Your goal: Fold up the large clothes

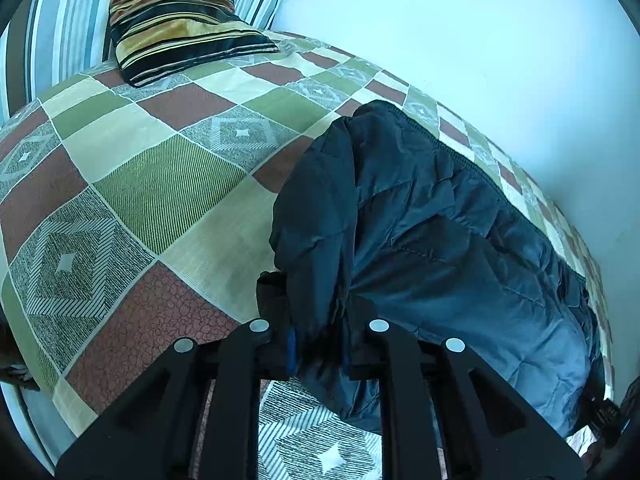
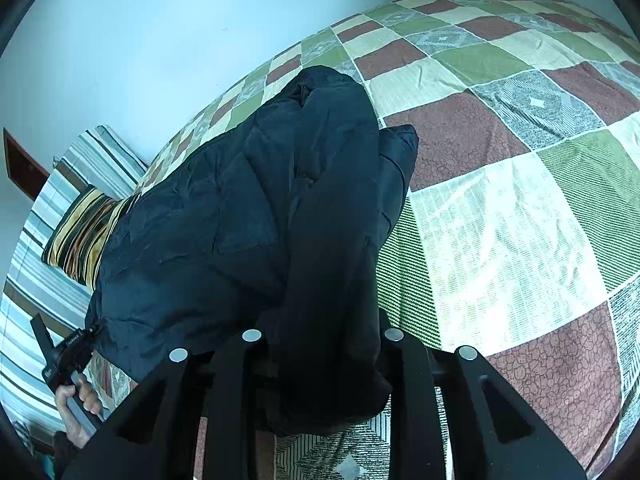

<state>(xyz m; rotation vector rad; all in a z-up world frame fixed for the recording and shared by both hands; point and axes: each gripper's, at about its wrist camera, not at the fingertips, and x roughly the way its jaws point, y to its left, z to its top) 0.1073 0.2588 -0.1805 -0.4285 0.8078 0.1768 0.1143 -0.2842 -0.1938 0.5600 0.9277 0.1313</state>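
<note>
While we are holding the dark jacket (image 1: 420,216) by its near edge in the left wrist view, the left claw (image 1: 318,350) is pinching a bunched fold at six o'clock, the rest lying across the bed (image 1: 132,184) toward two o'clock. We are judging that slick, puffy fabric could slip out if we are pulling unevenly. In the right wrist view, the right claw (image 2: 324,364) is clamping a thick wad of jacket (image 2: 248,208) at six o'clock; the other hand (image 2: 76,404) is showing at eight o'clock. A lopsided pull could be skewing the fold toward the striped pillow (image 2: 80,236).
</note>
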